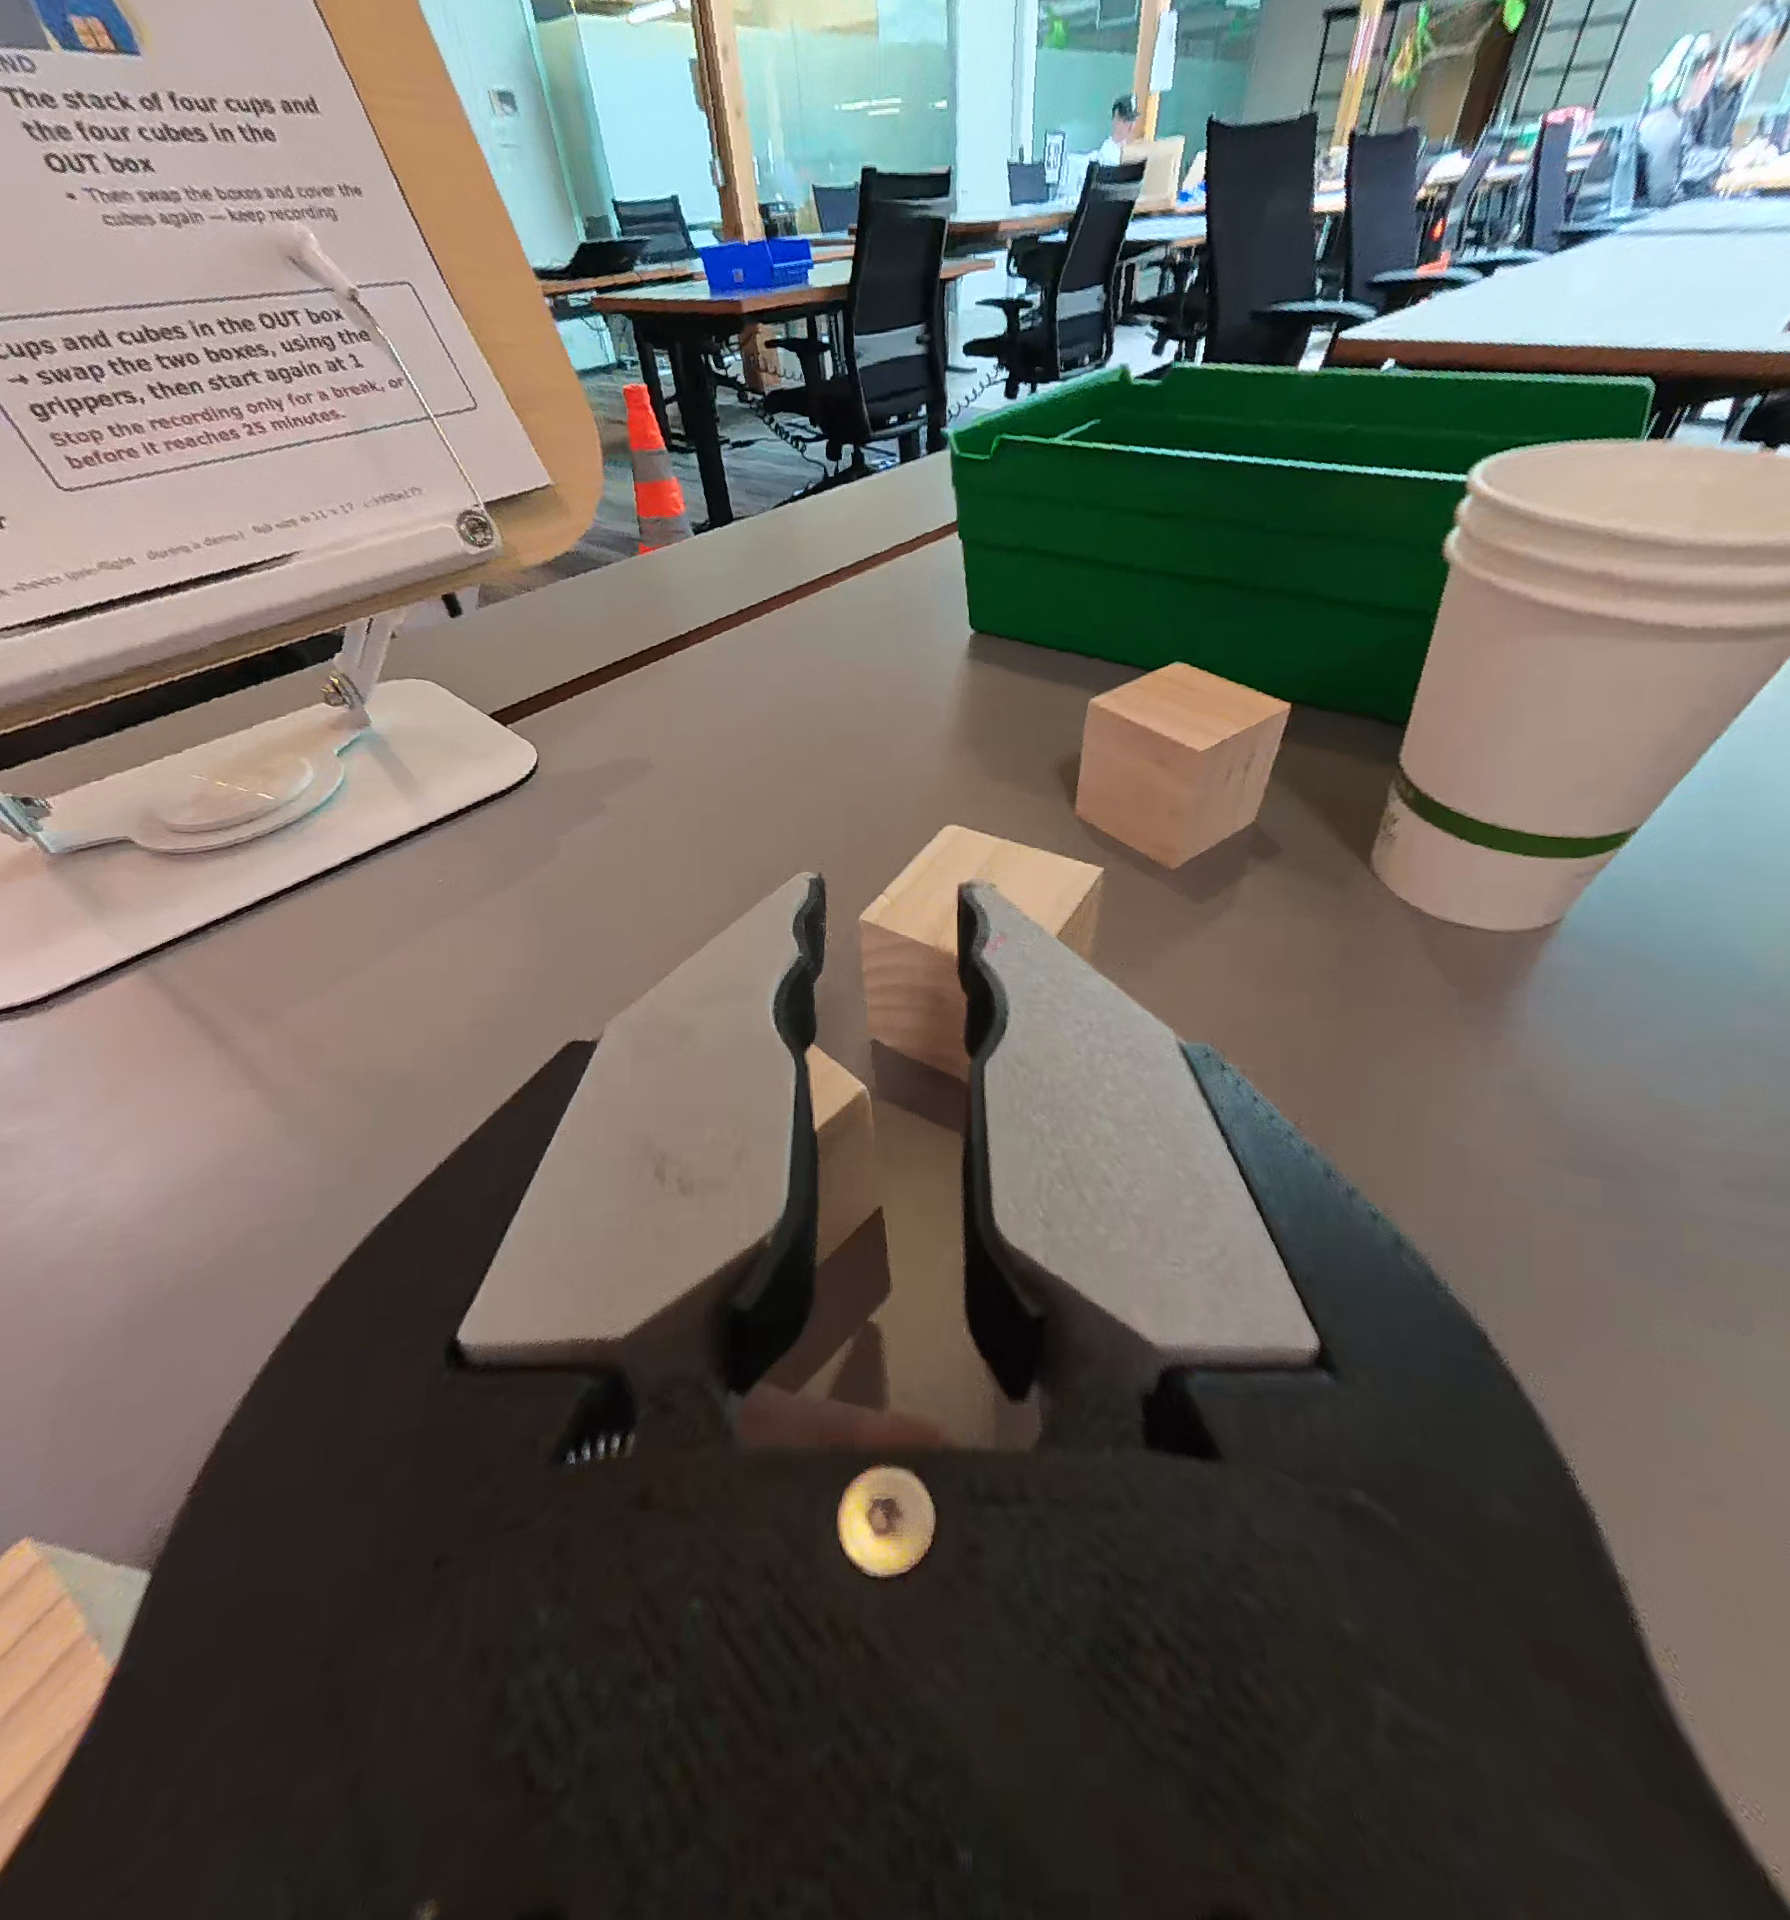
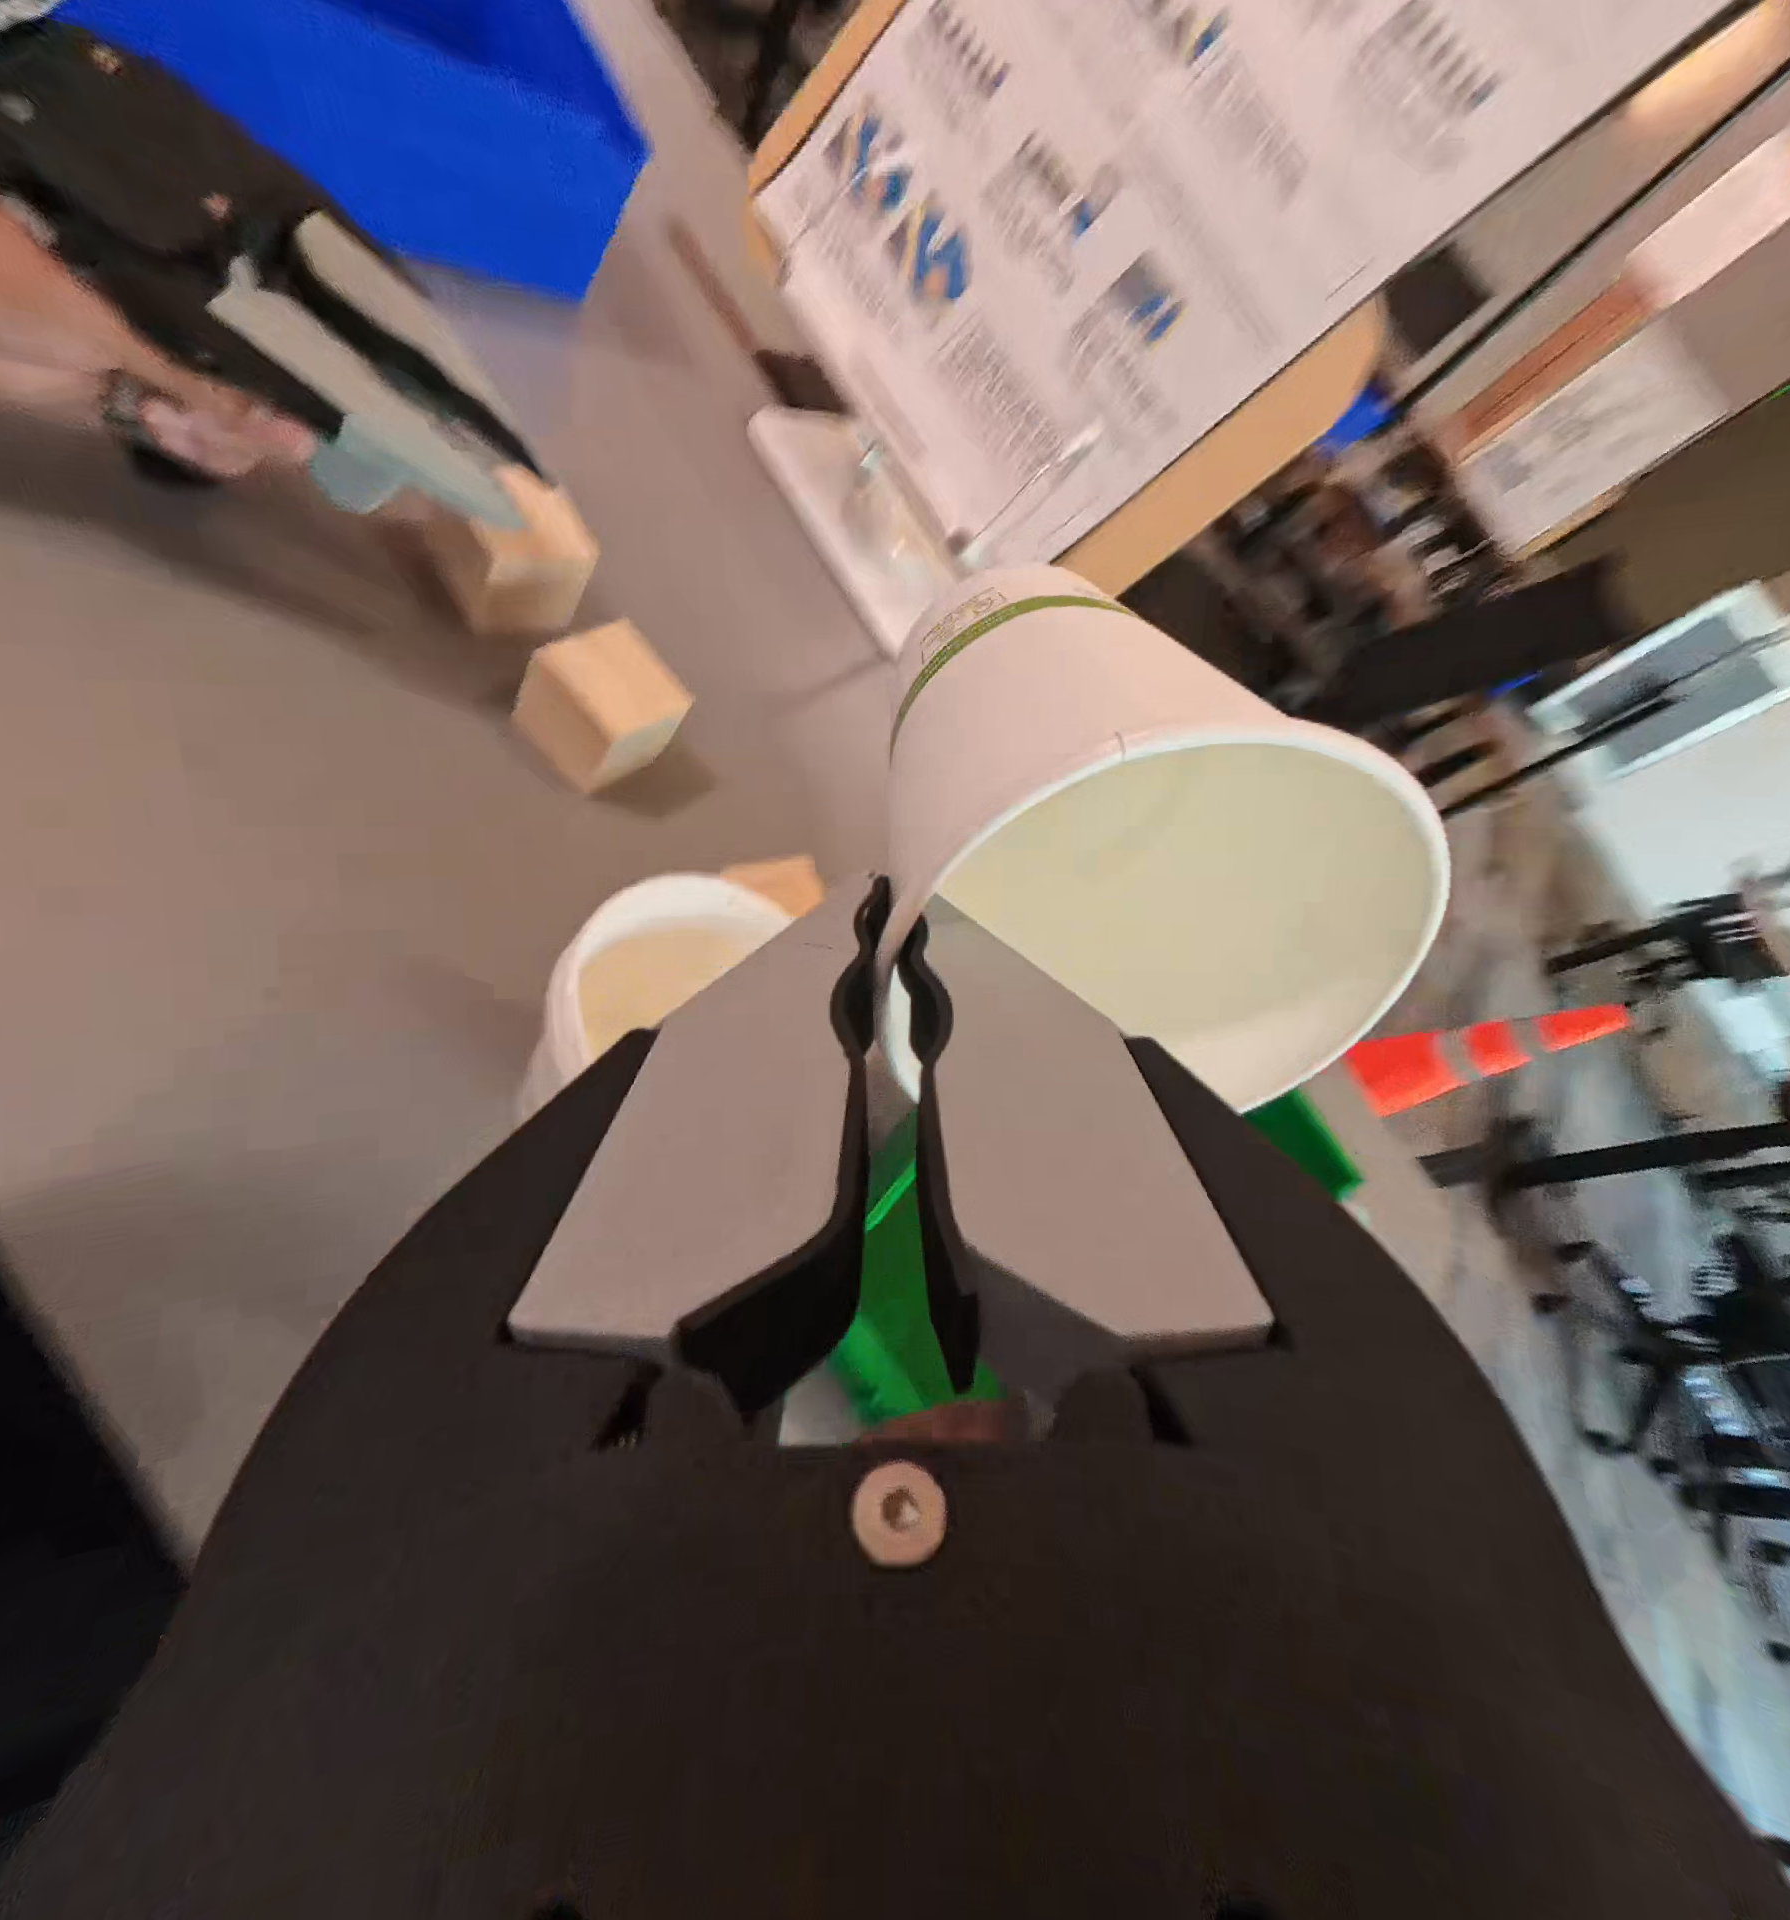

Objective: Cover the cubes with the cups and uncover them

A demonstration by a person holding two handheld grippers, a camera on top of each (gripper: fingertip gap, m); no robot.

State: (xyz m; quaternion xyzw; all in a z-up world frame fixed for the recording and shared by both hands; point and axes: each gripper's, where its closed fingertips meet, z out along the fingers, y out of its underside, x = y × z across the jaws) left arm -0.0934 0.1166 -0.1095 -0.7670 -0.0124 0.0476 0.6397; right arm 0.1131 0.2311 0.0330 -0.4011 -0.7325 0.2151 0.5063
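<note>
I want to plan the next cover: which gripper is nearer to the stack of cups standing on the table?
Right. The right gripper hovers just above the stack of cups; the left gripper is farther away, among the cubes.

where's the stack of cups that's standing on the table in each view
Left wrist view: stack of cups stands upright at the right edge, before the green bin.
Right wrist view: it sits lower centre, mouth up, partly behind the right gripper.
Shared landmark: the document stand.
</note>
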